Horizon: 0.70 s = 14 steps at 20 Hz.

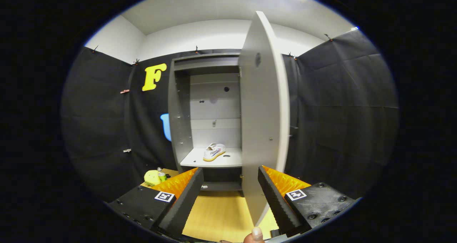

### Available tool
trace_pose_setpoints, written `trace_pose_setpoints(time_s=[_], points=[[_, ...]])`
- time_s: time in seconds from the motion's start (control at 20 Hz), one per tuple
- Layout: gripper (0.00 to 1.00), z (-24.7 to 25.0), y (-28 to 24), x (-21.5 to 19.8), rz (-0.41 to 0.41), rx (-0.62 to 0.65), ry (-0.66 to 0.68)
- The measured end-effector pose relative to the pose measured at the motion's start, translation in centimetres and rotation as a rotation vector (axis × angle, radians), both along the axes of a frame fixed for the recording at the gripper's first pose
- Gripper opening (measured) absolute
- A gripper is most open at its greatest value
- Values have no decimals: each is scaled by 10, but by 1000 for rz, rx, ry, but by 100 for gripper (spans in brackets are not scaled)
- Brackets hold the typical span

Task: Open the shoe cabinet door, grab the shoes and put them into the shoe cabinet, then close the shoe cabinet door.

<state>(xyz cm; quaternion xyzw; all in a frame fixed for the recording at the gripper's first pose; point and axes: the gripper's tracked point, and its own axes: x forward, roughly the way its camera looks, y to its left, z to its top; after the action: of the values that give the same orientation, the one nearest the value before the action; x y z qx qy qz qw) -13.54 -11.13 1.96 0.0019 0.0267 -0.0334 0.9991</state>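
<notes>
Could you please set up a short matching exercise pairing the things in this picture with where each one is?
Things:
1. shoe
2. cabinet door
3. bottle
4. gripper

Places or states:
A. swung open, its edge between the fingers
B. on the cabinet shelf
C. open, gripping nothing
D. on the floor left of the cabinet

Pairs: 1-B, 2-A, 3-D, 4-C

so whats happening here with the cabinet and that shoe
A person's handheld gripper faces a grey shoe cabinet whose door stands open. The fingers are spread, holding nothing, and the door's edge sits between them, nearer the right finger. A white shoe already lies on the cabinet shelf. Closing the door looks like what remains.
</notes>
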Motion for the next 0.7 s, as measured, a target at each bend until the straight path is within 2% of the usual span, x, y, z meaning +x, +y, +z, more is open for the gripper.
trace_pose_setpoints(time_s=[0.4,0.5,0.7], points=[[97,8,-101,-5,-179,3,-21],[97,7,-113,1,-187,10,-15],[98,4,-121,20,-153,27,-6]])
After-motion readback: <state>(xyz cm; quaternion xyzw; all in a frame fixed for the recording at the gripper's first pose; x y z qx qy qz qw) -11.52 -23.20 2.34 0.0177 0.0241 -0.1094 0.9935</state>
